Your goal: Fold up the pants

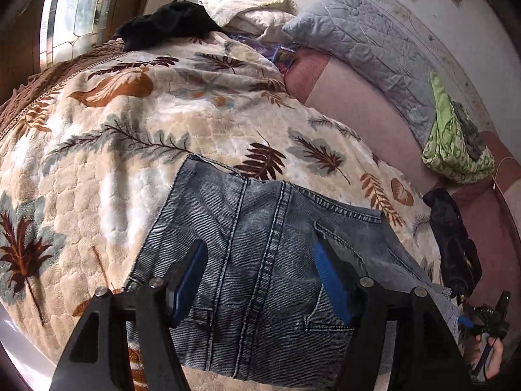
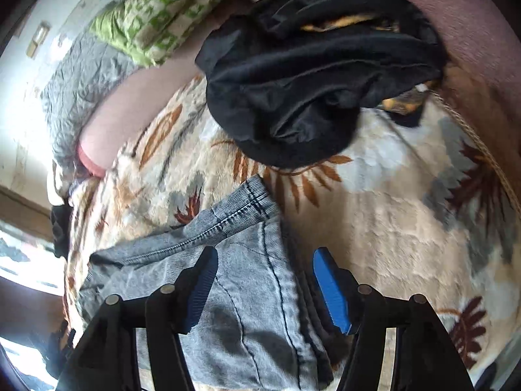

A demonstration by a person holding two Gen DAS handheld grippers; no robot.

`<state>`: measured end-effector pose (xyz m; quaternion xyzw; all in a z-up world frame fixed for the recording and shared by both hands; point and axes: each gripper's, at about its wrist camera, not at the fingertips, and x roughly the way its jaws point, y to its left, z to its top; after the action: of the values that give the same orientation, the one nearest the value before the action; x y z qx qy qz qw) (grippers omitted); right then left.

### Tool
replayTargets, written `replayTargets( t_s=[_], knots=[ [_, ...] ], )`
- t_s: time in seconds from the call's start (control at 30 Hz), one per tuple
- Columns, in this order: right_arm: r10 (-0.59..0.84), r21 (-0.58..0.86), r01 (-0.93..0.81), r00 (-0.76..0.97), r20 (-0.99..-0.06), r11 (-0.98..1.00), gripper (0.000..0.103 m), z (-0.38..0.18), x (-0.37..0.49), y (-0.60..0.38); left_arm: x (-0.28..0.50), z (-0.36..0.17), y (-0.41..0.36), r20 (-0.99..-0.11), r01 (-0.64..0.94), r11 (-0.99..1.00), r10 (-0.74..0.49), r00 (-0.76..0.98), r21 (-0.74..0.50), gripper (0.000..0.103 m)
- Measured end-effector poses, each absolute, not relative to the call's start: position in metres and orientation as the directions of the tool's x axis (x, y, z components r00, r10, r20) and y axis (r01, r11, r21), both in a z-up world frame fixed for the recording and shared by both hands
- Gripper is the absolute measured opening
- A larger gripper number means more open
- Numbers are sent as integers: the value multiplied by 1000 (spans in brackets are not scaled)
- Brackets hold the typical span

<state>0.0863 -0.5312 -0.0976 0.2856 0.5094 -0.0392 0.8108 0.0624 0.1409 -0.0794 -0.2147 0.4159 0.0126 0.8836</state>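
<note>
Leaf-print blanket (image 1: 136,104); grey quilted pillow (image 1: 368,45); green patterned cloth (image 1: 456,143); black garment (image 2: 312,75)

I'm looking at a bed (image 1: 374,97) sitting against a scuffed white wall (image 1: 449,29). Daylight is coming through a window (image 1: 75,9) in a wooden frame, washing over the leaf-print blanket (image 1: 130,123) and grey pillow (image 1: 368,36).

Faded blue denim on a leaf-print blanket

The jeans (image 1: 260,260) are washed grey-blue with pale stitching; the blanket (image 1: 130,130) is cream with rust, brown and grey-blue leaves (brown at its far-left edge); right lie a grey quilted pillow (image 1: 374,49), green-and-white cloth (image 1: 456,150) and black garment (image 2: 309,81).
</note>
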Motion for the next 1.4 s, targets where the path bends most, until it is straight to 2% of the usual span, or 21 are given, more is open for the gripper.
replayTargets(
  t_s=[0.1, 0.17, 0.2, 0.23, 0.33, 0.47, 0.57, 0.7, 0.8, 0.93, 1.0, 1.07, 1.17, 1.23, 1.33, 1.4],
  knots=[
    [230, 396, 347, 431, -873, 850, 59, -111, 104, -525, 71, -95, 129, -772, -178, 936, -133, 621, -305, 69],
    [214, 348, 300, 399, -891, 889, 34, -112, 110, -515, 74, -103, 125, -786, -161, 954, -104, 609, -251, 69],
    [183, 306, 287, 386, -904, 908, 28, -111, 111, -511, 74, -107, 124, -791, -157, 960, -94, 604, -233, 69],
    [151, 270, 274, 387, -910, 923, 14, -107, 113, -508, 74, -109, 123, -789, -154, 962, -87, 609, -225, 69],
    [107, 226, 228, 439, -892, 947, 10, -85, 113, -504, 73, -112, 123, -784, -149, 964, -83, 615, -219, 70],
    [45, 169, 179, 546, -836, 969, 10, -51, 121, -496, 74, -114, 123, -782, -147, 969, -69, 619, -201, 71],
    [1, 159, 203, 615, -788, 966, 10, -49, 127, -497, 75, -114, 121, -780, -149, 971, -52, 624, -184, 71],
    [-12, 89, 240, 390, -921, 967, 11, -128, 149, -500, 76, -115, 119, -781, -151, 973, -42, 624, -174, 72],
    [14, 155, 253, 481, -877, 955, 13, -114, 133, -503, 75, -115, 120, -776, -146, 974, -44, 629, -173, 72],
    [-9, 188, 282, 574, -819, 941, 23, -75, 113, -501, 75, -113, 121, -772, -154, 971, -45, 634, -183, 72],
    [35, 223, 238, 606, -795, 945, 37, -61, 108, -485, 74, -112, 122, -769, -158, 968, -49, 637, -194, 72],
    [156, 302, 147, 604, -782, 942, 60, -59, 111, -460, 73, -111, 123, -767, -162, 968, -46, 640, -193, 72],
    [336, 423, 48, 529, -779, 905, 62, -79, 127, -424, 71, -107, 123, -755, -162, 967, -45, 654, -198, 72],
    [394, 452, 12, 470, -790, 892, 62, -100, 137, -403, 68, -103, 121, -739, -148, 968, -52, 671, -203, 72],
    [283, 351, 109, 396, -874, 930, 62, -133, 155, -398, 70, -105, 118, -747, -125, 975, -57, 662, -186, 72],
    [279, 365, 158, 399, -873, 918, 61, -131, 156, -403, 73, -112, 118, -770, -129, 976, -54, 636, -175, 72]
  ],
)
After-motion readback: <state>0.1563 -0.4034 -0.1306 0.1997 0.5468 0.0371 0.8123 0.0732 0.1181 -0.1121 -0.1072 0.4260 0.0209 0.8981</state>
